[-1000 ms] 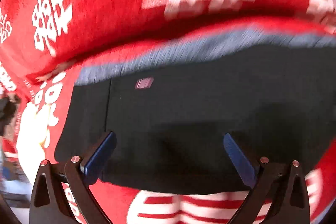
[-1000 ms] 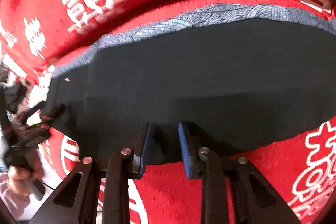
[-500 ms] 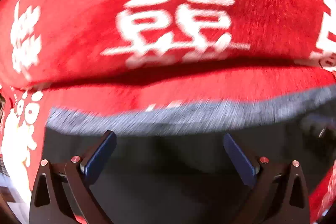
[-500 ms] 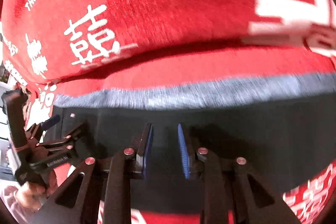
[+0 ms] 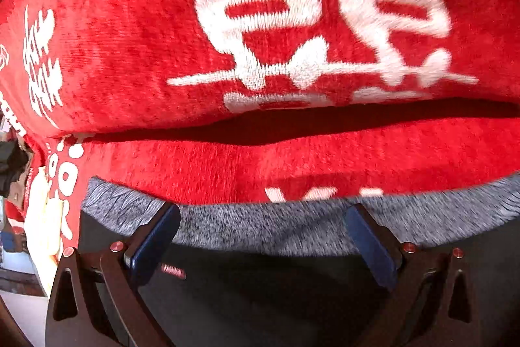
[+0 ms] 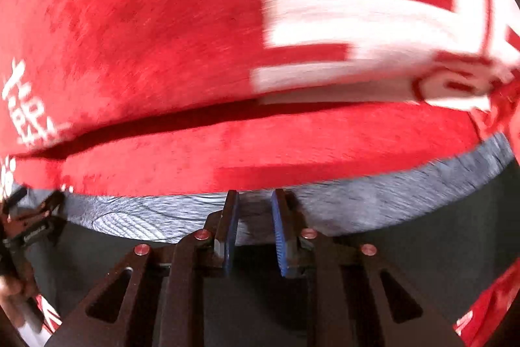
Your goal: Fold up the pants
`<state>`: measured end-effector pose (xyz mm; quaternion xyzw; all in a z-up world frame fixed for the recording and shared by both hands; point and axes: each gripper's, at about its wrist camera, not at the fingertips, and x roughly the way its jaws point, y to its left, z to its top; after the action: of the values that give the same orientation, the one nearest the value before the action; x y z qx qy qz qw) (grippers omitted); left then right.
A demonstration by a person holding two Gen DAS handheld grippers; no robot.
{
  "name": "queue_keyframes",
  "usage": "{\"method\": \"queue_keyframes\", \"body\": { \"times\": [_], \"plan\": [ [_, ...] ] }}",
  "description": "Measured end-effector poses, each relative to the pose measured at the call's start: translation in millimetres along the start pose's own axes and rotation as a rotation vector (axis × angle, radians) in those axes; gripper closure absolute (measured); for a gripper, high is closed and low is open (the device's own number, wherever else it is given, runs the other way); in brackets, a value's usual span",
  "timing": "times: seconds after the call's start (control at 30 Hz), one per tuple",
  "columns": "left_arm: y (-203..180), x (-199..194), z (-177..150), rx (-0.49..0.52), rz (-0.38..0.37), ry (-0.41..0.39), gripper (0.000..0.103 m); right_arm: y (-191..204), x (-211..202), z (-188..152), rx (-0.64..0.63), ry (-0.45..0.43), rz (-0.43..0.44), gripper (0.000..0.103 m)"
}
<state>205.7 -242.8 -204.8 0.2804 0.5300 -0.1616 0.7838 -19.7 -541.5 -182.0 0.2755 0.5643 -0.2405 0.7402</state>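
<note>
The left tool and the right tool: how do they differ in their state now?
The left tool stands wide open; the right tool has only a narrow gap. Nothing sits between the left one's fingers, and whether the right one pinches cloth cannot be told. Both reach the grey waistband of the dark pants.

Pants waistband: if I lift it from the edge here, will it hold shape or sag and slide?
The pants lie flat and limp, so they would probably droop between grip points. The grey waistband looks thicker and ribbed, likely a firmer hold. The fuzzy red blanket underneath probably drags rather than lets them slide.
</note>
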Motion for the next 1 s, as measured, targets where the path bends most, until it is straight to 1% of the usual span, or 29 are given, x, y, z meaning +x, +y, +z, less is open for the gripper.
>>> {"method": "queue_keyframes", "body": {
  "times": [0.07,0.13,0.17,0.2,0.3,0.37,0.47,0.53,0.63,0.67,0.7,0.77,0.87,0.93,0.97,1.0],
  "plan": [
    [1,-12,-6,0.007,-0.052,0.008,0.000,-10,-15,-10,0.018,-0.004,0.012,0.075],
    [-3,-25,-14,0.030,-0.074,0.015,0.000,-19,-28,-22,0.022,-0.004,0.014,0.070],
    [-11,-36,-31,0.030,-0.084,0.020,0.000,-26,-34,-31,0.028,0.000,0.015,0.067],
    [-17,-47,-37,0.041,-0.102,0.014,0.000,-33,-39,-40,0.037,0.008,0.017,0.065],
    [-41,-72,-50,0.059,-0.147,0.008,0.000,-57,-50,-70,0.097,0.040,0.024,0.064],
    [-62,-85,-59,0.072,-0.185,0.019,0.000,-79,-56,-89,0.154,0.061,0.035,0.064],
    [-97,-96,-66,0.095,-0.224,0.036,0.000,-104,-65,-107,0.217,0.065,0.041,0.064],
    [-121,-101,-69,0.117,-0.239,0.037,0.000,-121,-73,-106,0.241,0.050,0.011,0.064],
    [-152,-102,-71,0.145,-0.254,0.026,0.000,-156,-81,-101,0.324,-0.013,-0.034,0.064],
    [-160,-99,-72,0.154,-0.244,0.028,0.000,-170,-82,-99,0.360,-0.029,-0.062,0.064],
    [-169,-94,-74,0.164,-0.228,0.047,0.000,-184,-83,-97,0.389,-0.038,-0.077,0.064],
    [-188,-95,-77,0.158,-0.215,0.080,0.000,-212,-79,-90,0.454,-0.057,-0.103,0.064],
    [-188,-95,-80,0.113,-0.216,0.073,0.000,-242,-73,-79,0.515,-0.099,-0.111,0.064],
    [-187,-97,-78,0.100,-0.209,0.078,0.000,-255,-65,-66,0.526,-0.089,-0.066,0.096],
    [-187,-100,-78,0.097,-0.196,0.064,0.000,-255,-70,-61,0.508,-0.108,-0.057,0.096],
    [-186,-101,-78,0.099,-0.190,0.052,0.000,-247,-74,-55,0.462,-0.139,-0.064,0.096]
  ]
}}
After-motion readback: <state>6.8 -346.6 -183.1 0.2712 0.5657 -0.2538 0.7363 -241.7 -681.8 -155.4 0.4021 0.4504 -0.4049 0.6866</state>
